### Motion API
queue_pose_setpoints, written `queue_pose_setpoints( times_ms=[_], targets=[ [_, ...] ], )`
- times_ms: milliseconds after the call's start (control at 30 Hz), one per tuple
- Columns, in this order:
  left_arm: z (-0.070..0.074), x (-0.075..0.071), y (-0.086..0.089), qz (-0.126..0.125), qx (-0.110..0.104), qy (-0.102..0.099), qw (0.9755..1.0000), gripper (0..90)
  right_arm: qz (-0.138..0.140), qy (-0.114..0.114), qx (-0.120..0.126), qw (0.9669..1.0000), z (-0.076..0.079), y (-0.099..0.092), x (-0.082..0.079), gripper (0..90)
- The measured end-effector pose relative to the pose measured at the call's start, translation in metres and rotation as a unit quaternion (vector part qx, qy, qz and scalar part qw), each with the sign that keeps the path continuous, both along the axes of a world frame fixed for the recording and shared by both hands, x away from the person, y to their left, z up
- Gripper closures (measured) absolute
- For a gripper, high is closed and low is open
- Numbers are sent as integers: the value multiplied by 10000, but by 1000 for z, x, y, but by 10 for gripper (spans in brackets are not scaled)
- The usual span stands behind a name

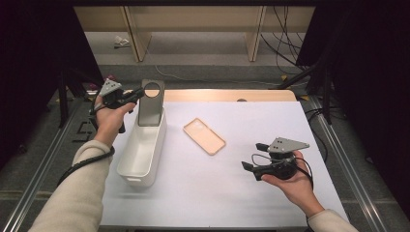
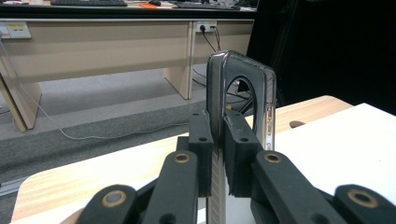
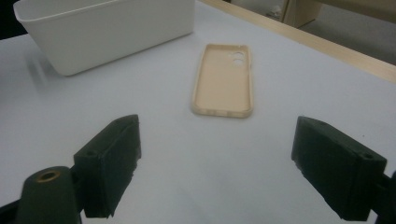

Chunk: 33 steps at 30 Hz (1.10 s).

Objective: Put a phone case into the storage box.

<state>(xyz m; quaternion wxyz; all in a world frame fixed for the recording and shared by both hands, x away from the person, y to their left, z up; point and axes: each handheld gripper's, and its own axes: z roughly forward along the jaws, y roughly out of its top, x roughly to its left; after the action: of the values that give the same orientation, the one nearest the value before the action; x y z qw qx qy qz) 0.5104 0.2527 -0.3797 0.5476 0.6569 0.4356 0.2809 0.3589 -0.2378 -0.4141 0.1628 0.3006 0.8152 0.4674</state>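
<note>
Black pads of your left gripper are clamped on the thin edge of the grey phone case, which stands upright in the grip with its camera cutout at the top; from the high view the grey phone case hangs over the far end of the white bin. It looks like a light, flexible shell with a glossy rim, so it may bow or slip if you pinch hard; a hold on the side wall, well below the cutout, seems safest. Your right gripper rests with its jaws spread wide and nothing between them, pointing at the beige phone case, which lies flat and hollow side up on the white table, just beside the bin.
</note>
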Motion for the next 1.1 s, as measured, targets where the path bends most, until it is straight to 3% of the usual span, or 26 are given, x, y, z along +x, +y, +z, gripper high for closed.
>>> queue_pose_setpoints(
  times_ms=[1100],
  targets=[
    [-5,6,-2,-11,38,110,9999,823,9,1,2,10000,0,0,0,166]
  ],
)
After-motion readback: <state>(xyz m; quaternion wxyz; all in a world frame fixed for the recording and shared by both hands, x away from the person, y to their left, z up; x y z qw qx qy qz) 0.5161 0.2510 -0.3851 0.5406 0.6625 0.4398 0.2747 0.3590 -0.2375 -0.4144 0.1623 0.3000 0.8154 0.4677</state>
